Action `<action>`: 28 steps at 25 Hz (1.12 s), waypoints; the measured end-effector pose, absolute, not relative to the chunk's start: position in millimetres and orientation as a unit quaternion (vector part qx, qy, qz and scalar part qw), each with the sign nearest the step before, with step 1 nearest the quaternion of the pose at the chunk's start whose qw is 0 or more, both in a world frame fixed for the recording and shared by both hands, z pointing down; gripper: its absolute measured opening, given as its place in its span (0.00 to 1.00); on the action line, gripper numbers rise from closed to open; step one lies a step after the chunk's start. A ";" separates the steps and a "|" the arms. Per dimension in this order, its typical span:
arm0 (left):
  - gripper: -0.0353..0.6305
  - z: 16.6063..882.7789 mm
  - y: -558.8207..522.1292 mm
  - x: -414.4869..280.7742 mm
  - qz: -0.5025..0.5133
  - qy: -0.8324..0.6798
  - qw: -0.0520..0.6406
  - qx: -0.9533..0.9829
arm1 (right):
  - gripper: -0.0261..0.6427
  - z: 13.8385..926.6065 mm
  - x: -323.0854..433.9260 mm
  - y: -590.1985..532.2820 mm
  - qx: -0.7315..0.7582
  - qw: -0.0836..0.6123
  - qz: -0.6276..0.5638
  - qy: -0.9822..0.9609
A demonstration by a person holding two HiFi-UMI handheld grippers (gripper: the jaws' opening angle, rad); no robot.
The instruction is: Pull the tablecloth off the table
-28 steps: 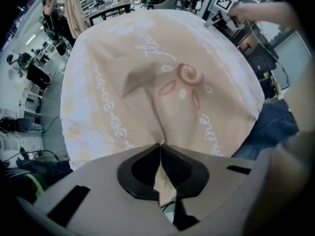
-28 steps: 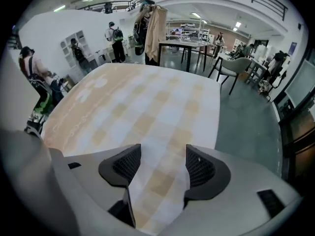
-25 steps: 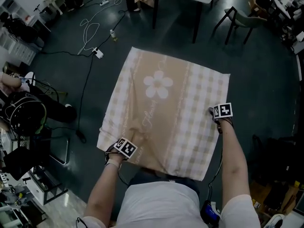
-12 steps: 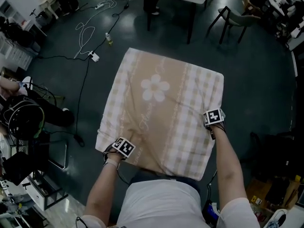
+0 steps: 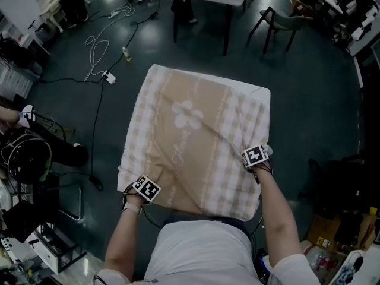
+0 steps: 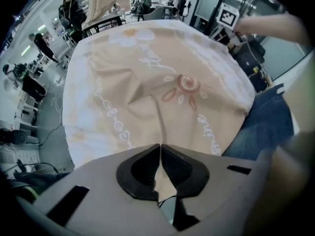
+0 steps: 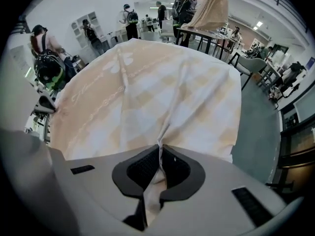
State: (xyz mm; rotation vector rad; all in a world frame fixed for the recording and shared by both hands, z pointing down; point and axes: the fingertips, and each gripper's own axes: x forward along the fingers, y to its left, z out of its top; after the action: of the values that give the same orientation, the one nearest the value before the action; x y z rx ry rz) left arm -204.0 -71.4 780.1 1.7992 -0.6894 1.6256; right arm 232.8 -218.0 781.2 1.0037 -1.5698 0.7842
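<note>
1. Since 1 second ago, the right gripper [image 5: 256,158] has slid from the right edge of the tablecloth [image 5: 190,129] in toward its near right part. Its jaws have just been closing, and a ridge of the checked fabric is now pinched between them.
2. The left gripper [image 5: 144,189] stays at the near left corner, its jaws pressed together on a thin fold of the beige cloth.
3. The tablecloth lies spread over the surface and hides it completely. Fresh creases run from the right pinch toward the flower print [image 5: 185,113].
4. Both holds look set, so the step in hand is probably the pull toward the person's body.
5. To do it well, draw the 2 grippers back together at an even pace, so neither side lags and skews the cloth.
6. Keep the pull low and level, so the fabric slides rather than lifting and bunching.
7. The right pinch grips only a narrow ridge and could slip, so keep both sets of jaws clamped throughout.
8. The body stands close against the near edge, so stepping back would give the cloth room to come off.
</note>
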 end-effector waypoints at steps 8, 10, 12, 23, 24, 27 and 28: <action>0.10 719.8 -163.7 -234.0 0.505 -0.338 0.321 0.726 | 0.09 778.8 226.7 -194.4 0.425 0.527 0.336 -0.654; 0.13 710.5 -202.1 -241.8 0.482 -0.368 0.303 0.735 | 0.09 779.3 224.8 -189.5 0.425 0.530 0.338 -0.651; 0.24 706.7 -237.7 -248.2 0.472 -0.387 0.284 0.740 | 0.09 778.6 221.2 -186.9 0.427 0.531 0.341 -0.648; 0.41 730.6 -386.1 -247.4 0.453 -0.425 0.202 0.757 | 0.09 777.7 207.0 -173.2 0.445 0.527 0.367 -0.624; 0.41 736.5 -393.9 -246.5 0.454 -0.425 0.205 0.756 | 0.09 779.0 206.9 -171.7 0.445 0.529 0.365 -0.624; 0.42 756.7 -413.9 -248.7 0.464 -0.427 0.205 0.749 | 0.09 781.1 204.3 -167.4 0.442 0.533 0.370 -0.619; 0.43 764.6 -417.7 -249.8 0.466 -0.426 0.211 0.746 | 0.09 780.3 203.7 -166.6 0.443 0.535 0.372 -0.616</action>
State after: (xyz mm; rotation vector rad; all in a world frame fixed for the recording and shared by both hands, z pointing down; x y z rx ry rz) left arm -249.8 -417.7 764.6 2.0735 -1.1831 1.2953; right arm 203.7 -166.6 780.3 1.0556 -1.4672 0.8873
